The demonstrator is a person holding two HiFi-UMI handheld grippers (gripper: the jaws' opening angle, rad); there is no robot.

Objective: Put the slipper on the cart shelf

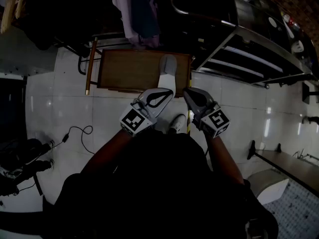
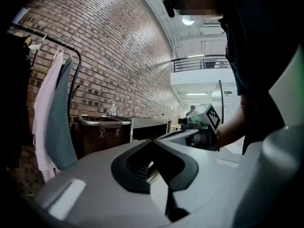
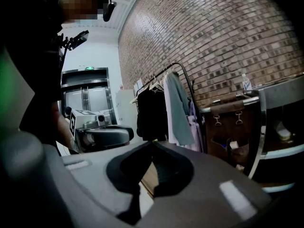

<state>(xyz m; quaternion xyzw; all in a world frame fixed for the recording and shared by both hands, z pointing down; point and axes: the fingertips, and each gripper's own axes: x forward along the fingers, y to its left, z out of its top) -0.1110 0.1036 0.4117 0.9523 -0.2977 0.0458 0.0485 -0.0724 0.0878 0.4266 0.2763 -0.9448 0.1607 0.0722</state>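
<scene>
In the head view a grey-and-white slipper (image 1: 168, 69) lies at the right end of a low brown table (image 1: 129, 69). The metal cart (image 1: 249, 54) with its shelves stands to the right of it. Both grippers are held close in front of the person's chest, above the floor and short of the slipper. My left gripper (image 1: 169, 91) (image 2: 153, 140) is shut with its tips together and holds nothing. My right gripper (image 1: 186, 91) (image 3: 152, 143) is beside it, also shut and empty. Each gripper view shows the other gripper alongside.
A clothes rack with hanging garments (image 3: 166, 108) (image 1: 137, 14) stands behind the table against a brick wall. A brown bin (image 2: 102, 132) sits by the cart. The person's white shoe (image 1: 178, 123) is on the tiled floor. A cable (image 1: 79, 136) trails at the left.
</scene>
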